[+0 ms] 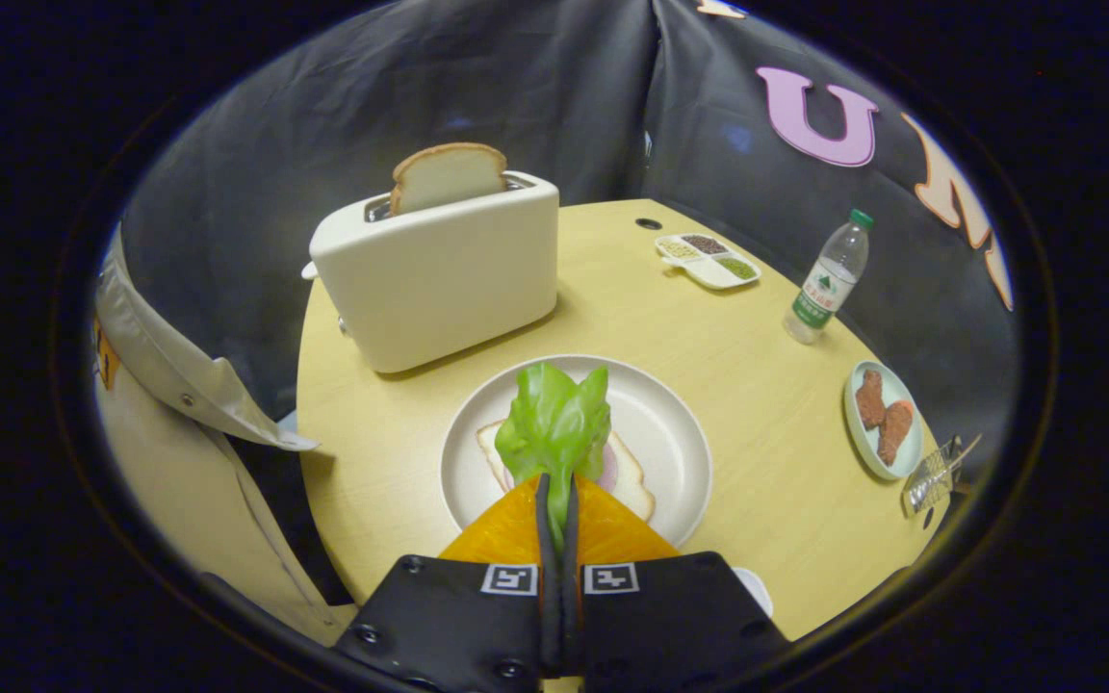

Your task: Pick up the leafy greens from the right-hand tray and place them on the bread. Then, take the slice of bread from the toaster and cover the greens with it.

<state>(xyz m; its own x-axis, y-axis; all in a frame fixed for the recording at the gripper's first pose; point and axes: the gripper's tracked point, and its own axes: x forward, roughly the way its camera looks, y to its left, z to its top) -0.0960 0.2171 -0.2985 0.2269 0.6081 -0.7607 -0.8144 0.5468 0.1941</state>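
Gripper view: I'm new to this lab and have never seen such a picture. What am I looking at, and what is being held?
A person holds a two-finger tool; the camera rides on it and looks forward along its fingers. They are shut on a bunch of green leafy lettuce, over a slice of white bread on a round cream plate. Beyond stands a cream toaster with another bread slice sticking up. Further along the pale wooden table are a small divided tray, a clear plastic bottle and a small plate of brown pieces.
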